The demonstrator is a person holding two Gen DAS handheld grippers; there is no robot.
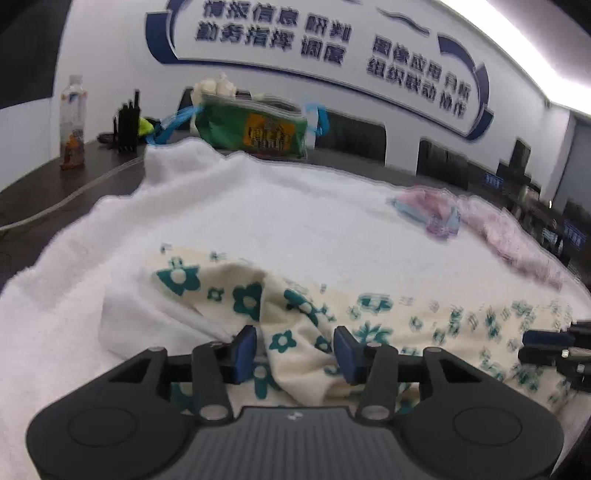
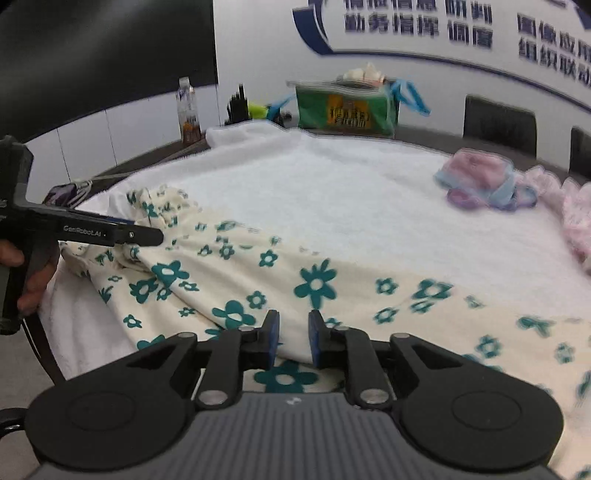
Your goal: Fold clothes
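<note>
A white wall [image 1: 110, 55] bearing large blue lettering [image 1: 273, 33] backs a dark counter [image 1: 44, 184] draped with a white towel [image 1: 258, 206], seen from my two wrist cameras. Across the near side of the towel lies the garment I am folding, a cream cloth printed with teal flowers [image 2: 317, 284], stretched long and rumpled at its left end.

My left gripper [image 1: 295, 350] hovers low over that bunched end; a raised fold of the flowered cloth sits between its blue pads [image 1: 245, 349], which stand apart with space on either side, so I read it as open and not pinching. In the right wrist view the same gripper reaches in from the left edge, with a hand [image 2: 33, 280] wrapped around its grip.

My right gripper [image 2: 291, 341] is low over the middle of the cloth, its pads a narrow gap apart with the fabric showing beneath; it is slightly open and clamps nothing. Its tip shows at the right edge of the left wrist view.

Farther back on the towel, to the right, sits a small heap of pink, blue and purple clothing [image 2: 480, 181]. Beyond the towel stand a green bag with blue handles [image 1: 251, 129], a plastic bottle [image 1: 74, 122] and a black holder [image 1: 127, 125]. Dark chairs [image 2: 498, 123] line the far wall.
</note>
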